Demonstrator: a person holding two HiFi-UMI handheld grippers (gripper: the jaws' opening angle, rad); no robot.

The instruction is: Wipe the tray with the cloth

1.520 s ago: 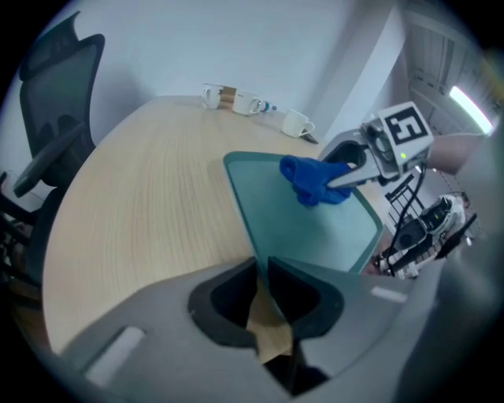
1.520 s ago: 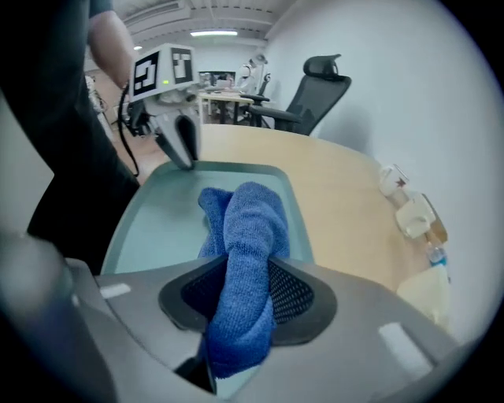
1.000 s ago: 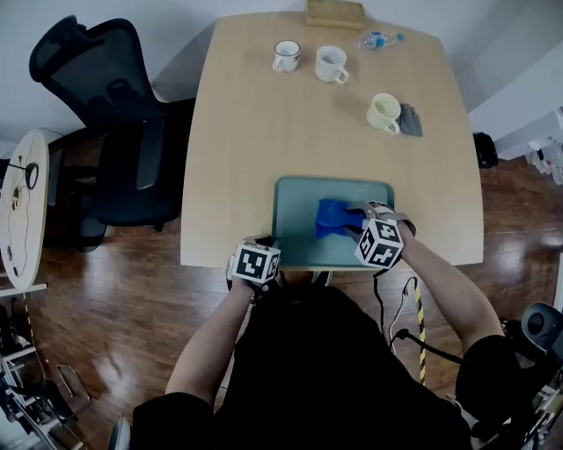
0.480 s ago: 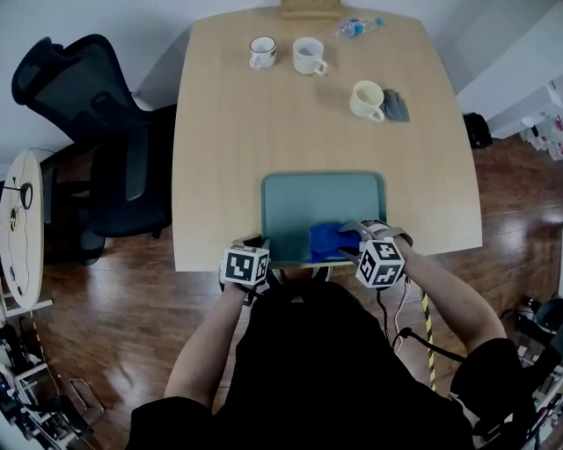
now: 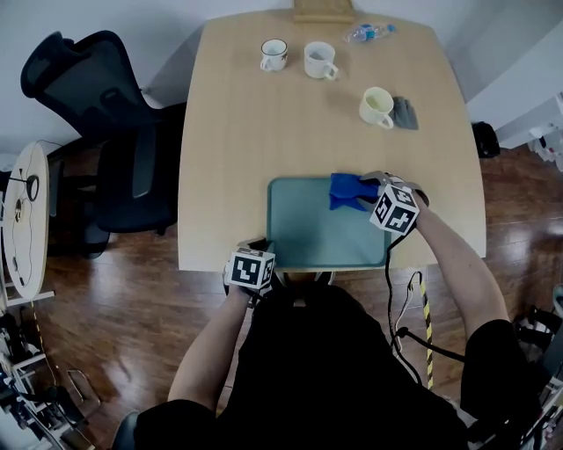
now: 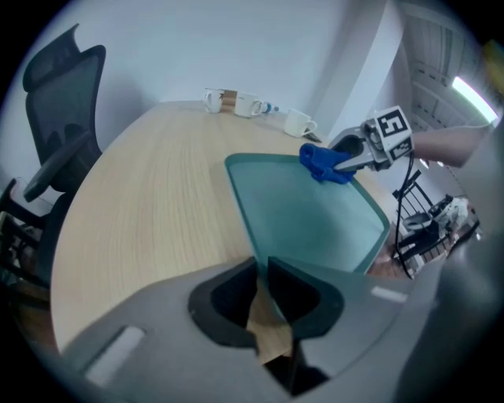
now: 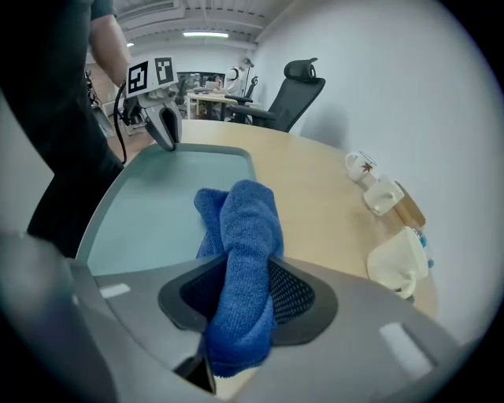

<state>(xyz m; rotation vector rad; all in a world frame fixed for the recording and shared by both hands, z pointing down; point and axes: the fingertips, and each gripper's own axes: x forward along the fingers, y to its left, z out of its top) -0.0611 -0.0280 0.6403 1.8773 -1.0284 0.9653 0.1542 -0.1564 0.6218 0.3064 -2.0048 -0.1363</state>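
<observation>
A teal tray [image 5: 312,233] lies at the table's near edge. My right gripper [image 5: 367,193] is shut on a blue cloth [image 5: 347,190] and presses it onto the tray's far right corner. In the right gripper view the cloth [image 7: 244,236] runs bunched between the jaws and onto the tray [image 7: 165,205]. My left gripper [image 5: 262,250] is at the tray's near left corner. In the left gripper view its jaws are closed on the tray's rim [image 6: 250,236]. That view also shows the cloth [image 6: 323,163] and the right gripper [image 6: 346,160] across the tray.
Two white mugs [image 5: 274,54] [image 5: 318,61], a plastic bottle [image 5: 368,33] and a wooden block [image 5: 322,10] stand at the table's far end. A cream mug [image 5: 376,106] and a dark grey object [image 5: 405,112] are at the far right. An office chair [image 5: 97,132] stands left of the table.
The right gripper has swept the cloth from the tray's near right part up to its far right corner. The left gripper has stayed at the near left corner.
</observation>
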